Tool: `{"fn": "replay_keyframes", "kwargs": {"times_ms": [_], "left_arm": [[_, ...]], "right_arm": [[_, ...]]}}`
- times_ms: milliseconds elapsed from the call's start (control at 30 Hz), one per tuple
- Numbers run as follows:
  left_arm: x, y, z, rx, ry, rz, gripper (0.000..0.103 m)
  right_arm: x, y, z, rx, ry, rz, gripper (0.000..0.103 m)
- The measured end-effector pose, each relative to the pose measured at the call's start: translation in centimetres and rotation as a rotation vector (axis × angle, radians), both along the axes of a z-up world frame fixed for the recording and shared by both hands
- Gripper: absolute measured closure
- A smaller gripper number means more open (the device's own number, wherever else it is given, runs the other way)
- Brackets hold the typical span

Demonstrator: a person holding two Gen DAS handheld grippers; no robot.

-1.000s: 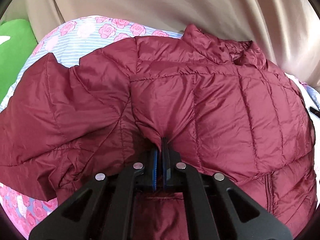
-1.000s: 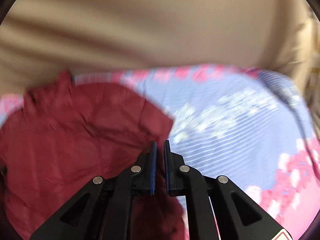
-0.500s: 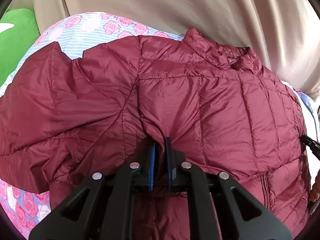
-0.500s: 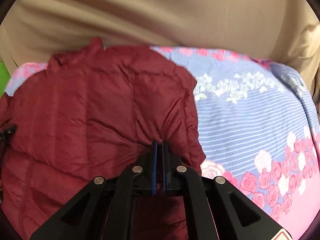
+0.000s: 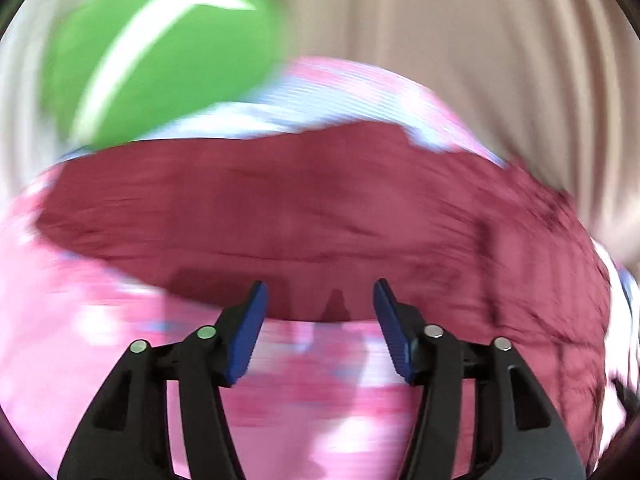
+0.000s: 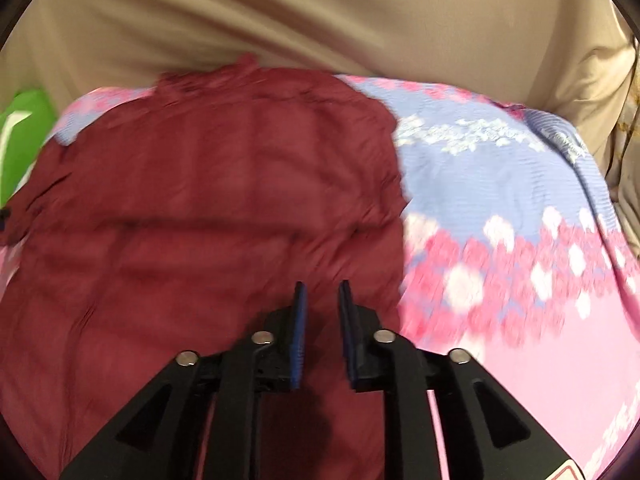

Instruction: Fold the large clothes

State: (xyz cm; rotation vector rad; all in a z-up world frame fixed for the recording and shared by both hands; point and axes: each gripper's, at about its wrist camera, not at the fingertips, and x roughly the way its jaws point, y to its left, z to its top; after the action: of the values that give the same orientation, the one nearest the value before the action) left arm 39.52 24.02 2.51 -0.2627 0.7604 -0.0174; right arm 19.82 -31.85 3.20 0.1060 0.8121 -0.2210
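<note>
The maroon puffer jacket lies spread on a floral bedsheet of pink roses and pale blue stripes, with beige curtain fabric hanging behind. In the right wrist view the right gripper sits over the jacket's near right part, its blue-padded jaws a narrow gap apart with nothing between them; the jacket runs ahead and to the left of it, collar at the far end toward the curtain, long axis running away from the camera. In the left wrist view, heavily motion-blurred, the left gripper has its jaws spread wide and holds nothing; it is above the sheet, just short of the jacket's near edge, and the garment stretches crosswise ahead. A green cushion with a white mark lies beyond. No writing is legible
</note>
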Motion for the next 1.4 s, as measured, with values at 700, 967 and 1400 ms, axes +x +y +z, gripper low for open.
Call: {"fn": "replay_keyframes", "kwargs": {"times_ms": [700,967,1400], "left_arm": [[7.2,-23.3,-1.3,-0.057,0.012,-0.36,0.04],[9.0,-24.6,-4.3,0.115,-0.022,-0.287,0.044],[0.2,-0.5,-1.3,0.059,-0.086,-0.001,0.015]], "right_arm": [[12.7,-8.1,5.9,0.166,-0.198,-0.119,0.094],[18.0,-10.8,-1.4,0.132,-0.083,-0.174,0.103],[5.7,-1.1,2.8,0.01,-0.101,-0.041,0.072]]}}
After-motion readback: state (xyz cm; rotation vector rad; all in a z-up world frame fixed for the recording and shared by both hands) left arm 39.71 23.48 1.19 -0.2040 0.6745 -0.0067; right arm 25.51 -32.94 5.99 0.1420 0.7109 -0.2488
